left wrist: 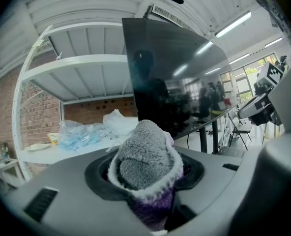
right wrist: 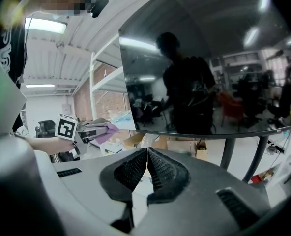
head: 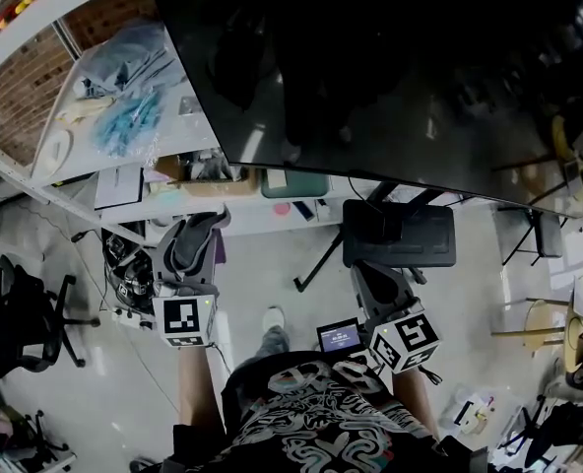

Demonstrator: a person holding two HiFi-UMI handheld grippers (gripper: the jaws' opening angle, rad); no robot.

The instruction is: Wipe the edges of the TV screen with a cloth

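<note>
A big dark TV screen (head: 390, 77) on a stand fills the top of the head view; it also shows in the left gripper view (left wrist: 175, 77) and the right gripper view (right wrist: 209, 68). My left gripper (head: 201, 227) is shut on a grey and purple cloth (left wrist: 144, 163), held below the screen's lower left corner and apart from it. The cloth (head: 205, 233) bulges from between the jaws. My right gripper (head: 368, 227) is shut with nothing in it (right wrist: 146, 167), below the screen's lower edge. The left gripper with the cloth (right wrist: 94, 132) shows at the left of the right gripper view.
A white shelf unit (head: 95, 116) with plastic bags (head: 129, 87) stands left of the TV. The TV stand's legs (head: 316, 264) reach the floor. Office chairs (head: 35, 313) are at the left, folding chairs (head: 538, 235) at the right. A small display (head: 339, 337) sits near my right hand.
</note>
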